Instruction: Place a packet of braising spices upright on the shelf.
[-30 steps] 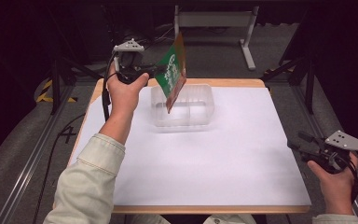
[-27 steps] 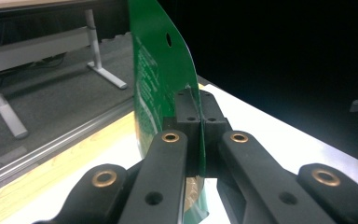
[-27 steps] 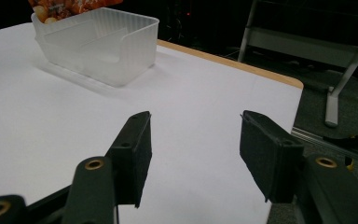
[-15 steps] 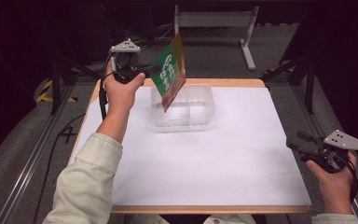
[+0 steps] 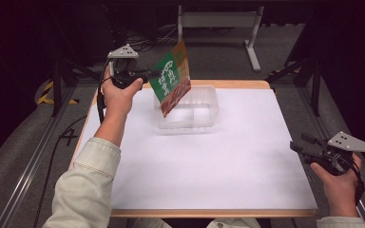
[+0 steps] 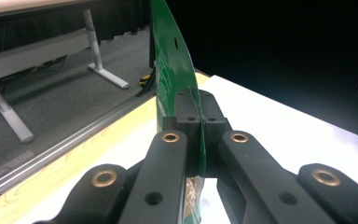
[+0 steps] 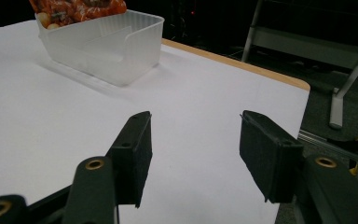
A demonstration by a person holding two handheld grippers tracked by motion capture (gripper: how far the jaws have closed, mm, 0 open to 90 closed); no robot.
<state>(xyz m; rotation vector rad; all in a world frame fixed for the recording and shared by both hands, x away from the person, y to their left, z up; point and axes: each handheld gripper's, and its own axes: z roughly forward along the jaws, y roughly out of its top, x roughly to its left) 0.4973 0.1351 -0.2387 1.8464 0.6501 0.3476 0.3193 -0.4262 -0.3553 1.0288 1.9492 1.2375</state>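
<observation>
While the left gripper (image 5: 147, 76) pinches the green snack packet (image 5: 173, 78) tilted above the clear tub (image 5: 204, 111), its white lettering is too small to read from above. Left gripper view: jaws clamp the packet's edge. Right gripper view: right gripper (image 7: 193, 154) gapes wide, empty, over the white table (image 7: 51, 121).

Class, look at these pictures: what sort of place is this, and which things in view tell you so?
Probably a lab or workshop set up for recording, not a home: a white-topped table on a dark carpeted floor, metal desk legs behind, and cables on the floor.
</observation>
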